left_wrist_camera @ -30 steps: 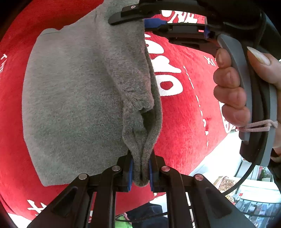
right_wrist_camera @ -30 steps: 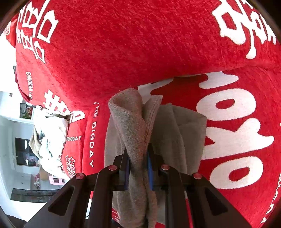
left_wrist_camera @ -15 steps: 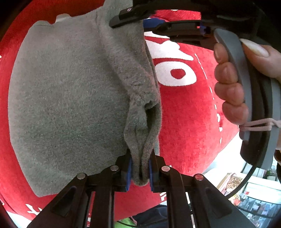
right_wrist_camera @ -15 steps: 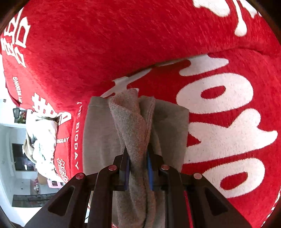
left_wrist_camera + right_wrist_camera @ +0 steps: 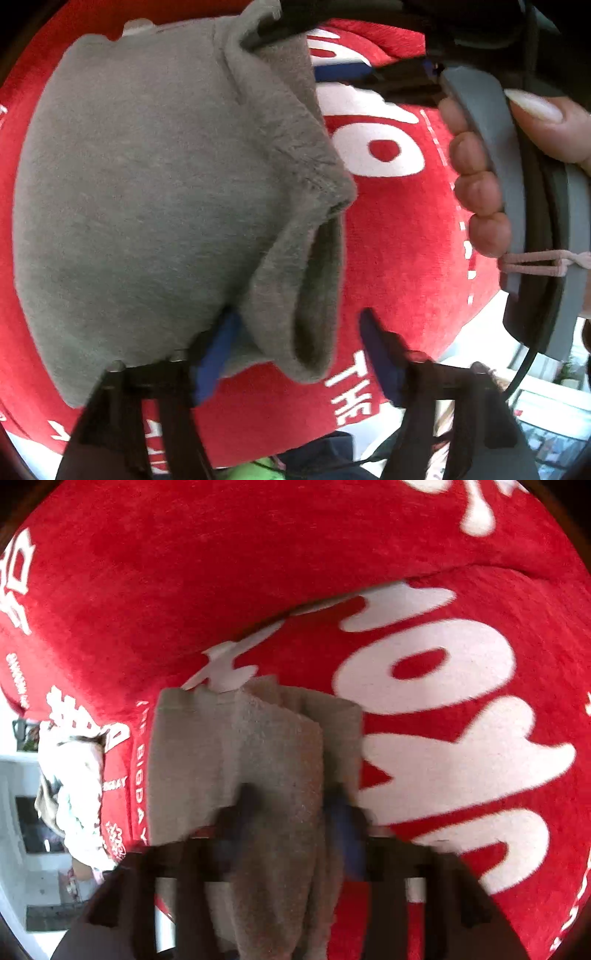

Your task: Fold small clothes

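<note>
A small grey garment lies on a red blanket with white lettering; one side is folded over as a thick doubled flap. My left gripper has its jaws opening: the blue pads stand apart, with the flap's near end loose between them. At the top of the left wrist view a hand holds my right gripper at the flap's far end. In the right wrist view my right gripper is blurred, its jaws opening around the grey flap, which is not pinched.
A heap of pale clothes lies at the blanket's left edge. The red backrest rises behind a crease just past the garment. Beyond the blanket's edge are white furniture and a person's dark clothing.
Both grippers were shut on the grey flap and have now spread their jaws, letting it go. Both have come down closer to the garment, and the flap has slackened and widened.
</note>
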A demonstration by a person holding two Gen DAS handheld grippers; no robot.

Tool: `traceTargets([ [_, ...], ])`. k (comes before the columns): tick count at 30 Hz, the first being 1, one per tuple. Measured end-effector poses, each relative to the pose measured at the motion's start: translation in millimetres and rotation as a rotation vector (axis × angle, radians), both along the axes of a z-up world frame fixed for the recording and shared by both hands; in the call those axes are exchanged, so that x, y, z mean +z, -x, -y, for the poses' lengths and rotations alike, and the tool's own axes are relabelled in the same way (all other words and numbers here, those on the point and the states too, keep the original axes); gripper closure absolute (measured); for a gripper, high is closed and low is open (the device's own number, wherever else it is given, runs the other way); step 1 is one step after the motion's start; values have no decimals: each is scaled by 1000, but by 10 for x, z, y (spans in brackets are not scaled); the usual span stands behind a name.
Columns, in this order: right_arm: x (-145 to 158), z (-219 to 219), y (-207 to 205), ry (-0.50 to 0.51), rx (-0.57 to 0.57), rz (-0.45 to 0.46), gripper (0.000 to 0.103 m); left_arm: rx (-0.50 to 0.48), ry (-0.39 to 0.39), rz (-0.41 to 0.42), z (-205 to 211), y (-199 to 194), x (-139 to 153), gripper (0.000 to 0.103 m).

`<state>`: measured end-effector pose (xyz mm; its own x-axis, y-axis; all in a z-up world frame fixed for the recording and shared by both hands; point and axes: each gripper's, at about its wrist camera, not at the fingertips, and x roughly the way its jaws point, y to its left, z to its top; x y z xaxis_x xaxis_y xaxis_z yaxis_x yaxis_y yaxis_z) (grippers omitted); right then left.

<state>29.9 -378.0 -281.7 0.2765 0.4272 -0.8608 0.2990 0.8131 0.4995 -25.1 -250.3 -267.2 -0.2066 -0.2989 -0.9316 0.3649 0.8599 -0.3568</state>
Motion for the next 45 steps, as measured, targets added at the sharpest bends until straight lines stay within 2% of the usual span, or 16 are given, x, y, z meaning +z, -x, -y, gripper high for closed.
traceTargets([
  [1, 10, 42, 27, 6, -17, 3, 25, -8, -7, 6, 13, 18, 12, 31],
  [2, 27, 79, 56, 7, -26, 10, 22, -12, -10, 7, 18, 27, 18, 31],
  [5, 80, 164, 135, 5, -46, 11, 22, -14, -8, -6, 16, 50, 55, 31],
  [9, 359, 186, 317, -25, -60, 101, 22, 22, 65, -18, -208, 46, 290, 31],
  [13, 509, 24, 446, -150, 12, 174, 22, 86, 157, 49, -483, -69, 582, 30],
  [14, 502, -21, 461, -196, 28, 181, 22, 117, 152, 75, -572, -138, 602, 25],
  [15, 481, -73, 468, -239, 43, 183, 22, 152, 139, 95, -646, -195, 599, 13],
  [19, 263, -253, 467, -339, 84, 127, 22, 262, 75, 126, -909, -443, 386, 11],
  [22, -4, -269, 502, -226, 80, 28, 24, 205, 13, 117, -875, -423, 194, 11],
  [25, 35, -227, 543, -190, 45, 41, 25, 113, -22, 143, -768, -365, 300, 11],
  [29, 294, -225, 566, -60, 58, 73, 22, 217, 31, 133, -1083, -468, 457, 11],
  [33, 484, -206, 484, -61, 42, 150, 20, 303, -16, 151, -1332, -707, 421, 11],
  [37, 317, -310, 185, -57, 43, 121, 20, 228, -190, 150, -1231, -936, 156, 9],
  [39, 77, -360, 83, -46, 26, 27, 20, 235, -208, 112, -1255, -988, 9, 0],
  [41, -55, -389, 67, -8, 15, -23, 20, 253, -187, 80, -1292, -1004, -21, 0],
  [45, 333, -540, 203, 81, 38, 74, 19, 201, -215, 124, -1227, -993, 81, 0],
])
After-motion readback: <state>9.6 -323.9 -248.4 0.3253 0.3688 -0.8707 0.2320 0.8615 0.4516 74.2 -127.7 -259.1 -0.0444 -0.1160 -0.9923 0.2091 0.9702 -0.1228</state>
